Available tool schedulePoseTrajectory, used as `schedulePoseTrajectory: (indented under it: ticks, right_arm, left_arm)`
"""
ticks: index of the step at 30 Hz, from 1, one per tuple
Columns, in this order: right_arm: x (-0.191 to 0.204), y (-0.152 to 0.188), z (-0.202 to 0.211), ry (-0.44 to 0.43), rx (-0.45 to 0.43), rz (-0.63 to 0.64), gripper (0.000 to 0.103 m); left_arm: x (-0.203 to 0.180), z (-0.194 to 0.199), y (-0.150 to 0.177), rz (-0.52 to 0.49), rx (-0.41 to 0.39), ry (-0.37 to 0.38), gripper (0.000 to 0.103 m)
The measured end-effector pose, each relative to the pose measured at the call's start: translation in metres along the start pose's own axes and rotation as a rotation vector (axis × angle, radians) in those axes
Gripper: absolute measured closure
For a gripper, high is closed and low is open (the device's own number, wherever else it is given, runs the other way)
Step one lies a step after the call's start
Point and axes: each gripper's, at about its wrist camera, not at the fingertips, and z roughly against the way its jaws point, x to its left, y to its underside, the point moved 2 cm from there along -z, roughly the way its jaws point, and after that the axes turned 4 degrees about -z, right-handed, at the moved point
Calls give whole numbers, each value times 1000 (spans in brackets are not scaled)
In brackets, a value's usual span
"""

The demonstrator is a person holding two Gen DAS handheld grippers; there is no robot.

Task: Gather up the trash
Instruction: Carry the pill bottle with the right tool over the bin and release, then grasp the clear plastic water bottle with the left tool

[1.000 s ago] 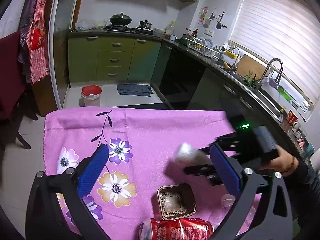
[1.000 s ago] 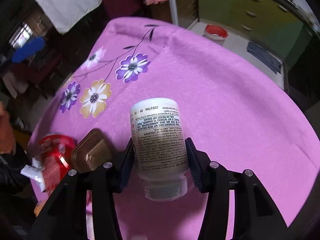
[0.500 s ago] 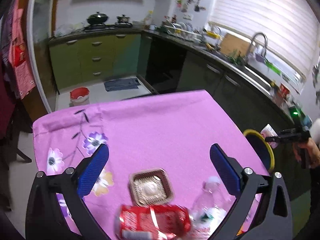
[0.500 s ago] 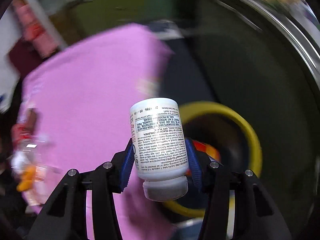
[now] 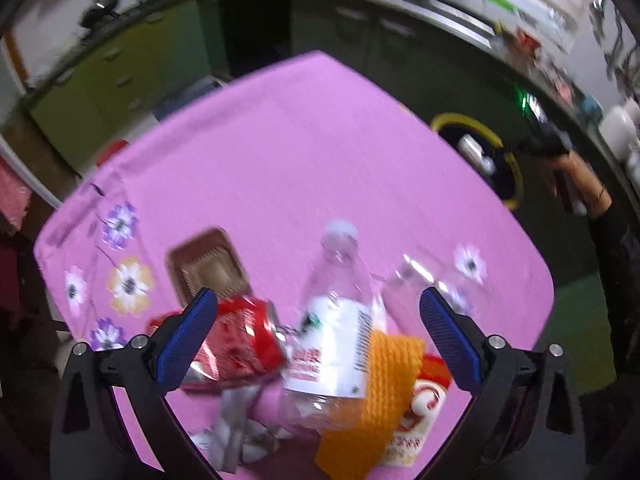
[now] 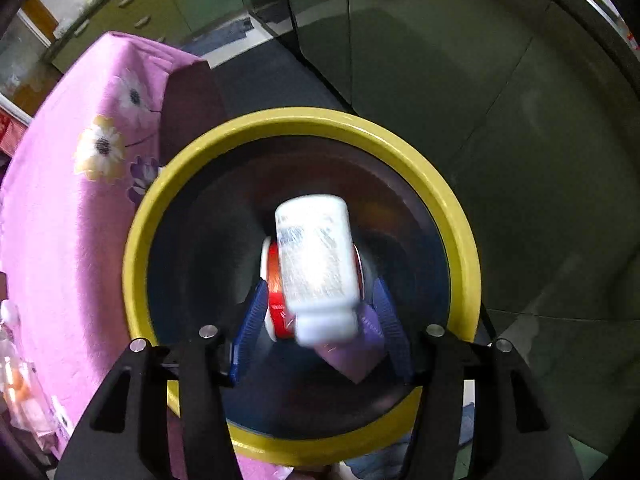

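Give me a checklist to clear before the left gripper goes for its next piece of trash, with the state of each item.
1. White pill bottle released: ok. The right gripper has just been opening its jaws; the bottle is blurred and clear of the pads.
2. Bottle over the yellow-rimmed bin: ok, it sits inside the rim in the right wrist view.
3. Left gripper free: ok, jaws wide, nothing held.
4. Trash in front of it: ok. The clear water bottle and the crushed red can lie between the jaws' line on the pink tablecloth.
5. Which item is nearest the pads: cannot tell, the view is blurred.
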Motion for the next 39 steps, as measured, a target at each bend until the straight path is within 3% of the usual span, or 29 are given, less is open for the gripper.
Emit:
schedulePoseTrajectory:
  ticks: [6, 12, 17, 20, 30, 32, 39]
  right_arm:
    - [-9, 26, 27, -31, -39, -16, 48]
    - [1, 53, 48, -83, -61, 4, 48]
    - [20, 63, 51, -136, -60, 37, 48]
    - [37, 65, 49, -153, -54, 63, 48]
    - [55, 63, 42, -179, -37, 91, 47]
    - [55, 64, 41, -181, -34, 92, 47]
    - [53, 66, 42, -190, -32, 94, 47]
  left_arm:
    - [-17, -25, -2, -75, 135, 34, 7]
    - [-23, -41, -12, -137, 221, -22, 8]
    - [-22, -59, -13, -149, 314, -28, 27]
    - [-25, -67, -10, -165, 350, -23, 31]
    - [-31, -91, -9, -187, 434, -21, 47]
    - [-30, -93, -13, -180, 436, -20, 53]
    - [-22, -82, -25, -142, 390, 5, 54]
